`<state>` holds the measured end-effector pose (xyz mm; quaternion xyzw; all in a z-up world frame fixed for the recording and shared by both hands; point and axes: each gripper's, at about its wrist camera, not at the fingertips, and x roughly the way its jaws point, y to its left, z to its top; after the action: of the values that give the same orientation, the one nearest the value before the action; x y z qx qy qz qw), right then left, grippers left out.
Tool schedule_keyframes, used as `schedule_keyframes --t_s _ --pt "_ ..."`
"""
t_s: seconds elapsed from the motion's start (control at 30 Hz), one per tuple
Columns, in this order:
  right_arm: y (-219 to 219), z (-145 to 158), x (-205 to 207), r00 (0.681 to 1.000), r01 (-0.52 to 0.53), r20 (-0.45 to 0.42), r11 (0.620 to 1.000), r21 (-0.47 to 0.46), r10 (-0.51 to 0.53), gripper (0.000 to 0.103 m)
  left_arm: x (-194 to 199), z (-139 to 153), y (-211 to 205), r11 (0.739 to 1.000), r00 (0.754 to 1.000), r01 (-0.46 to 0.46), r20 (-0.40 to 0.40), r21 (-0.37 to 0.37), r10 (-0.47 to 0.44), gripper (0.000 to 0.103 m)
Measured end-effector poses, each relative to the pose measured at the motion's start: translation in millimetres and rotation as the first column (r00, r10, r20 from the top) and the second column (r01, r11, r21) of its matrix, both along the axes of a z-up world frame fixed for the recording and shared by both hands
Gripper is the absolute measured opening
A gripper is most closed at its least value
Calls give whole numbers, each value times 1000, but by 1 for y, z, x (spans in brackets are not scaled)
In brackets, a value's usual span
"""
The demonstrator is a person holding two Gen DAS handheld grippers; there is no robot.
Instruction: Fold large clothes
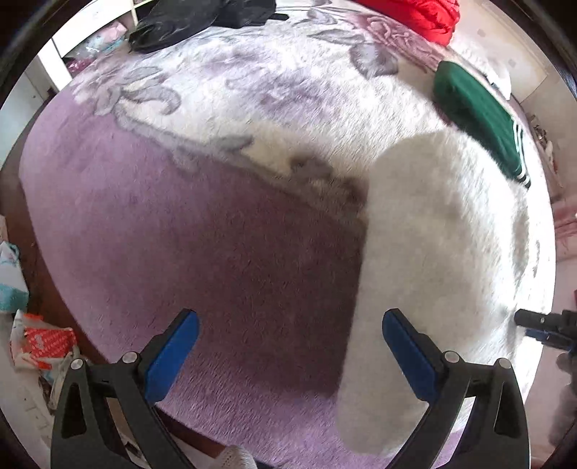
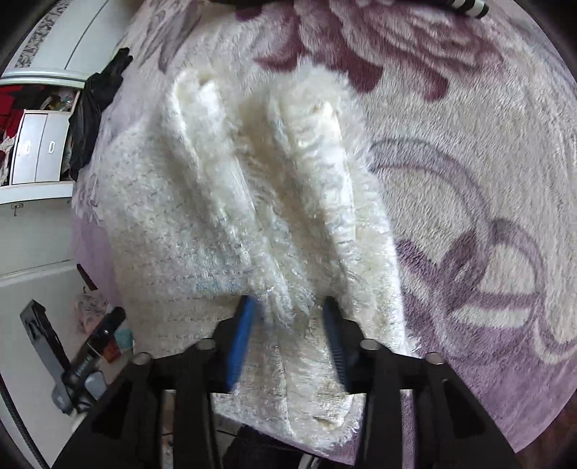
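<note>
A large white fluffy garment (image 2: 252,202) lies on a lilac floral blanket (image 2: 487,187) on a bed. My right gripper (image 2: 288,317) is shut on a bunched fold of the garment, whose near edge hangs between the blue pads. In the left wrist view the same white garment (image 1: 425,252) lies at the right on the blanket (image 1: 180,234). My left gripper (image 1: 290,332) is open and empty above the blanket, just left of the garment's edge. The right gripper's tip (image 1: 544,330) shows at the far right edge.
A folded green garment with white stripes (image 1: 476,115) lies at the back right. A black garment (image 1: 194,18) and a red one (image 1: 418,14) lie at the far end of the bed. White drawers (image 2: 36,151) stand at the left. Packets litter the floor (image 1: 39,346).
</note>
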<state>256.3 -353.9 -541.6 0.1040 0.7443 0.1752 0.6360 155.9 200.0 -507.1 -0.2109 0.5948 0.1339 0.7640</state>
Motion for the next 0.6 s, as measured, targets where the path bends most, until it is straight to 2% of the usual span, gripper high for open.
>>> schedule_keyframes --t_s 0.07,0.1,0.17,0.2,0.27,0.3,0.37,0.43,0.47,0.5,0.57,0.6 --pt "-7 4 -2 1000 -2 31 1000 -7 2 66 7 -2 1 999 1000 -6 15 -49 7 103" --pt "-5 16 -2 999 -7 48 1000 -18 8 79 17 -9 1 997 1000 -11 22 -72 13 103" --pt "5 25 -2 994 -36 102 996 -77 43 95 30 -10 0 991 998 -10 55 -137 17 103" --pt "11 31 4 990 -55 125 994 -97 67 95 34 -7 2 988 998 -1 64 -155 11 103" --pt "13 24 12 986 -78 141 992 -104 92 96 39 -10 -6 980 997 25 79 -196 -9 103" --pt "17 18 20 986 -88 133 992 -93 100 99 45 -18 -8 972 996 44 82 -232 -26 103" --pt "3 -13 29 984 -118 120 988 -97 130 103 53 -32 -13 948 995 74 91 -309 -48 103" --pt "-3 -46 37 996 -91 32 994 58 89 103 61 -50 -16 915 994 84 92 -395 -52 103" --pt "-9 -65 40 997 -50 -47 983 176 59 103 64 -56 -17 900 994 87 99 -426 -49 103" --pt "-13 -76 43 994 -27 -96 968 248 52 103 67 -59 -19 884 992 94 113 -457 -48 103" --pt "-19 -95 51 983 5 -172 936 353 59 103 74 -57 -23 880 988 117 141 -460 -58 103" --pt "-21 -98 54 980 20 -192 922 387 59 103 77 -54 -25 886 986 128 150 -445 -67 103"
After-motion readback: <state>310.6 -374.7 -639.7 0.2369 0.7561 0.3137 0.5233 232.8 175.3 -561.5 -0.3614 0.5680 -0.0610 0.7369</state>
